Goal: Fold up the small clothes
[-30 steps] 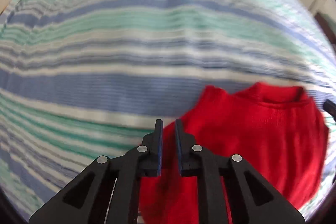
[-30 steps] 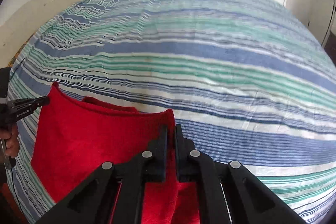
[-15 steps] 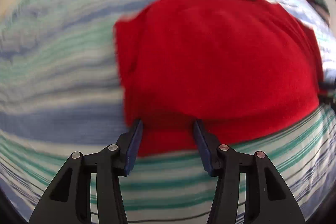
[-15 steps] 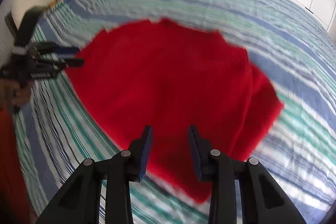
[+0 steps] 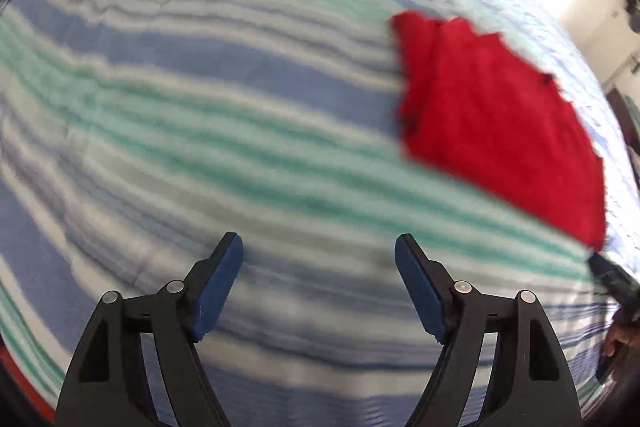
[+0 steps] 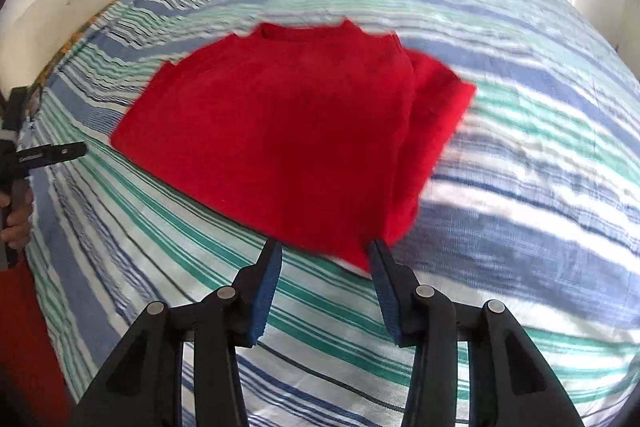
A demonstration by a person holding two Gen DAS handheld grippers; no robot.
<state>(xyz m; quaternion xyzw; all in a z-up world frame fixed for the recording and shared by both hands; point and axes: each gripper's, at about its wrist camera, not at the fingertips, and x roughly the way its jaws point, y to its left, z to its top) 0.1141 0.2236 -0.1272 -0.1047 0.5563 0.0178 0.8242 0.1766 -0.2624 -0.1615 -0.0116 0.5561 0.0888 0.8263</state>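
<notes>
A folded red garment (image 6: 288, 139) lies flat on a blue, green and white striped bedsheet (image 6: 520, 155). The left gripper (image 5: 318, 251) hangs over bare sheet well apart from the garment, its jaws wide and opening, nothing between them. The right gripper (image 6: 324, 255) hovers at the garment's near edge, jaws partly apart and opening, gripping nothing.

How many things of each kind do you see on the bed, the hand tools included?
Red garment: 1
Striped bedsheet: 1
Hand tools: 2, the left tool and the right tool, both opening and with nothing between them
Total: 4
</notes>
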